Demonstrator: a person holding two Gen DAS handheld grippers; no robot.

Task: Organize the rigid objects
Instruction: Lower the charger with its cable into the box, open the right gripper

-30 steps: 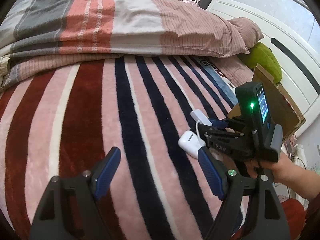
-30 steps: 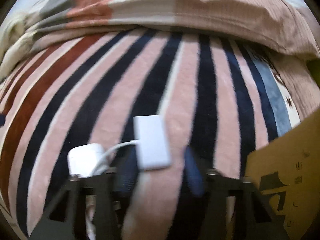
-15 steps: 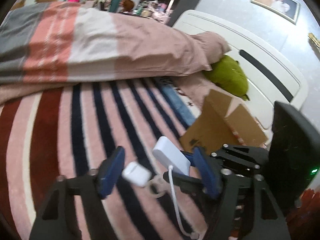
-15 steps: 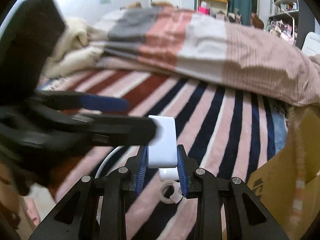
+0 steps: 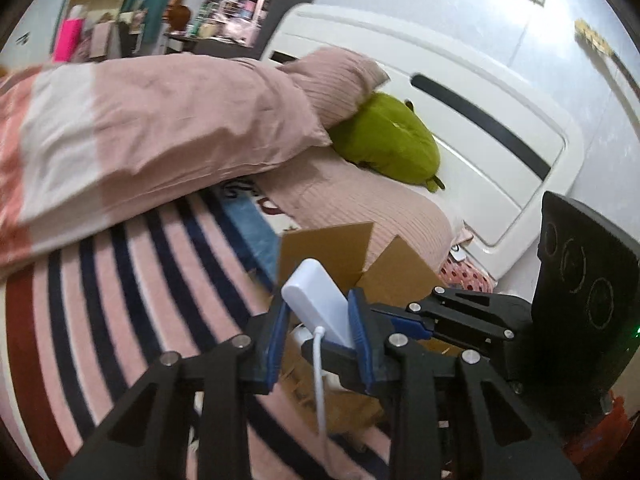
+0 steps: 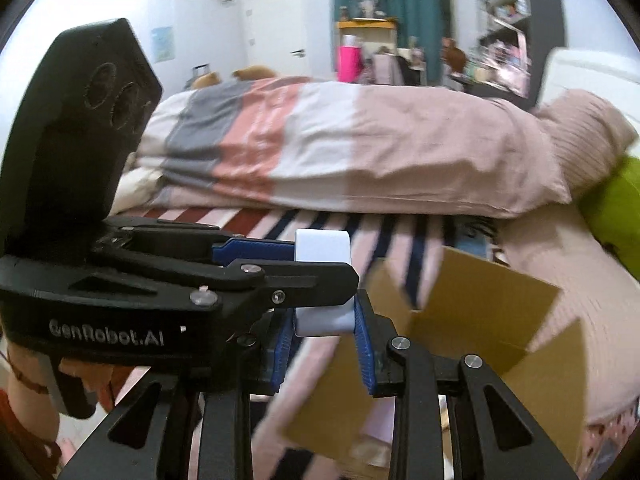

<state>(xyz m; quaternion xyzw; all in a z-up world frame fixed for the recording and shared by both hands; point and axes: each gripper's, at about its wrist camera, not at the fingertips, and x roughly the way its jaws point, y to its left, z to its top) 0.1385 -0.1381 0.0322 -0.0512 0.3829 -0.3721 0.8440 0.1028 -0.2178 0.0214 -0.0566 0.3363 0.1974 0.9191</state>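
A white power bank [image 5: 318, 304] with a white cable [image 5: 320, 376] hanging from it is held in the air above the bed. My left gripper [image 5: 318, 334] is shut on its sides. My right gripper [image 6: 324, 324] is also shut on the power bank [image 6: 322, 246], crossing the left one at a right angle; the left gripper's fingers [image 6: 256, 250] hide its middle. An open cardboard box [image 6: 472, 312] sits just beyond and below, also showing in the left wrist view [image 5: 392, 272]. The white charger plug is mostly hidden behind the fingers.
The bed has a striped blanket [image 5: 132, 264], a folded pink and grey duvet [image 6: 340, 148], a pink pillow [image 5: 332, 80] and a green plush [image 5: 388, 140] against the white headboard [image 5: 480, 120]. Shelves and a teal curtain [image 6: 384, 8] stand beyond.
The power bank was lifted off the blanket by my right gripper and carried toward the box. My left gripper closed on it too, so both hold it.
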